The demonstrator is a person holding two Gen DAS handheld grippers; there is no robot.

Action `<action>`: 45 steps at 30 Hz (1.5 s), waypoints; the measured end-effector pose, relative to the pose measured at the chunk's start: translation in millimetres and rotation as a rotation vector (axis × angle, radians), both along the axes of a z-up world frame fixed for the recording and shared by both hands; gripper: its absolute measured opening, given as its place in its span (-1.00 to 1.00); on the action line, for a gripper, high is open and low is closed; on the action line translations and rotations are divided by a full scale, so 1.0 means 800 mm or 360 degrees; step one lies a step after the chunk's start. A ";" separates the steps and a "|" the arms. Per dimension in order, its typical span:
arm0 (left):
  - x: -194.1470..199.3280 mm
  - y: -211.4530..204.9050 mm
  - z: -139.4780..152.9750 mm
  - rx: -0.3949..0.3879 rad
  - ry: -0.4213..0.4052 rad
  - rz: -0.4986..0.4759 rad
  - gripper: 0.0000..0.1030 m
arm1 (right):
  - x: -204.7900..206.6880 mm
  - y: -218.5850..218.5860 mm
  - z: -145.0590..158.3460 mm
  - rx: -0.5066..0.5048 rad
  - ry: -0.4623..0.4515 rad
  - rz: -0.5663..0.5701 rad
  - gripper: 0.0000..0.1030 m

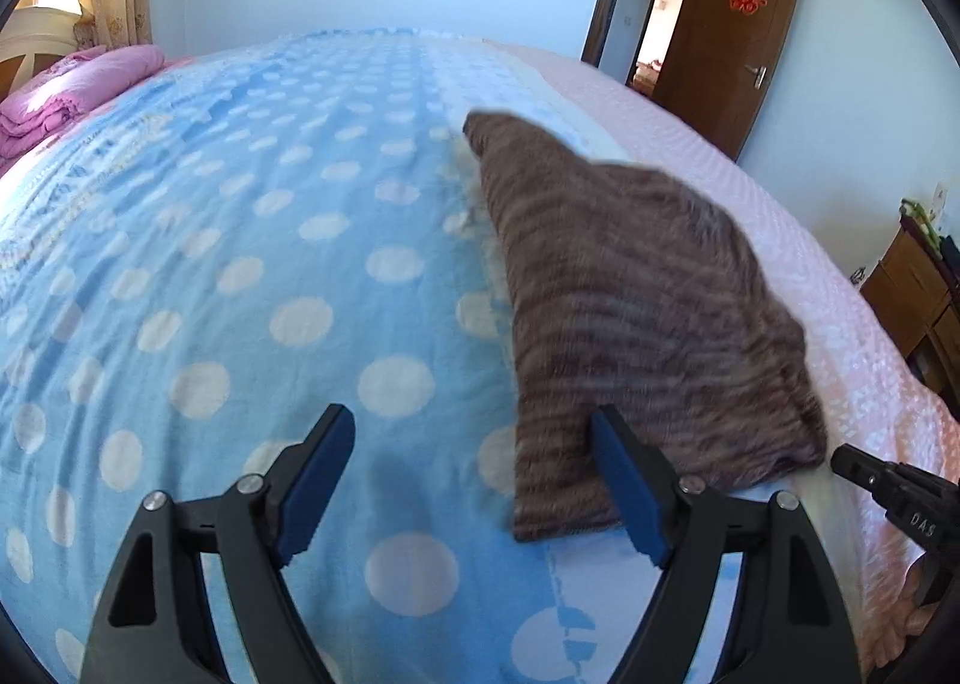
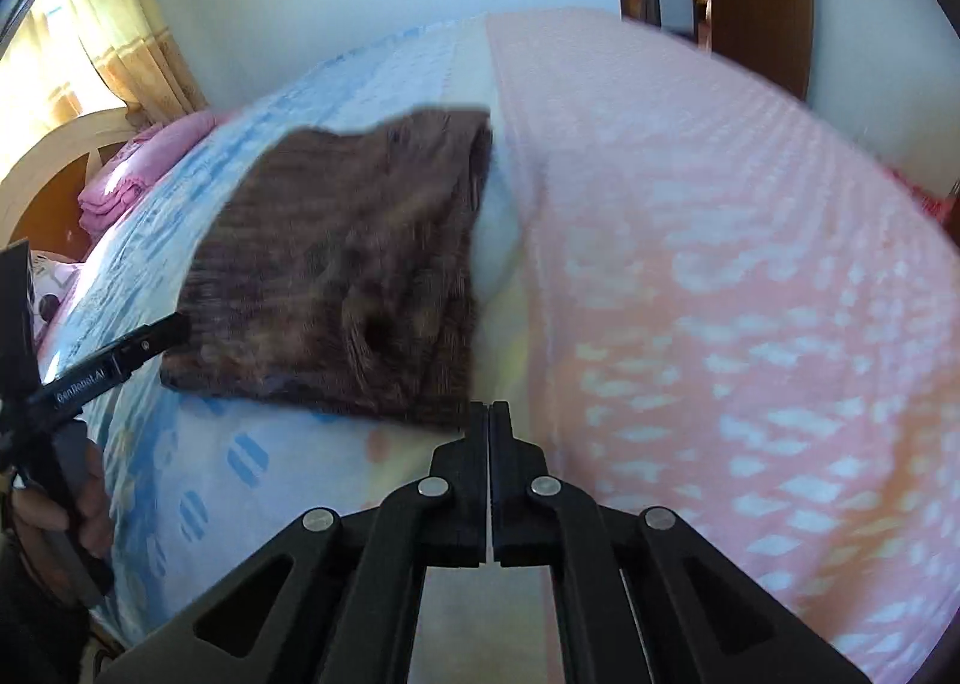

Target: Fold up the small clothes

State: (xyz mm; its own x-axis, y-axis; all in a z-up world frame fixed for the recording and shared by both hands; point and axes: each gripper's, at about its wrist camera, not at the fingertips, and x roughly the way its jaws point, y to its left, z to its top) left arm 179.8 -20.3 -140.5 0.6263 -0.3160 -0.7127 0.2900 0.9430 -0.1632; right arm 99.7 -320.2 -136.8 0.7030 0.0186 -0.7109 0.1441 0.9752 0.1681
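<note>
A small brown knitted garment (image 1: pixel 636 312) lies folded on the bed, where the blue dotted blanket meets the pink cover. It also shows in the right wrist view (image 2: pixel 348 276). My left gripper (image 1: pixel 474 444) is open and empty, its right finger over the garment's near left edge. My right gripper (image 2: pixel 489 414) is shut with nothing between its fingers, just off the garment's near right corner. The right gripper's tip (image 1: pixel 864 468) shows in the left wrist view at the garment's right. The left gripper (image 2: pixel 150 342) reaches the garment's left edge in the right wrist view.
The blue dotted blanket (image 1: pixel 240 276) covers the bed's left part, a pink cover (image 2: pixel 720 294) the right. Folded pink bedding (image 1: pixel 72 90) lies at the headboard. An open brown door (image 1: pixel 726 42) and a wooden cabinet (image 1: pixel 918 294) stand beyond the bed's right side.
</note>
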 end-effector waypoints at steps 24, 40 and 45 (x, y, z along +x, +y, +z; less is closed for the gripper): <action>0.150 -0.033 -0.007 -0.0069 -0.0001 0.0162 0.75 | 0.074 -0.026 0.009 0.0225 -0.0046 0.0242 -0.97; 0.187 -0.067 -0.017 0.0118 0.0013 0.0180 0.75 | 0.305 -0.046 -0.034 -0.0074 0.0105 0.0180 -1.00; 0.187 -0.073 -0.019 0.0153 0.0006 0.0171 0.76 | 0.304 -0.052 -0.036 -0.0012 0.0078 0.0181 -1.00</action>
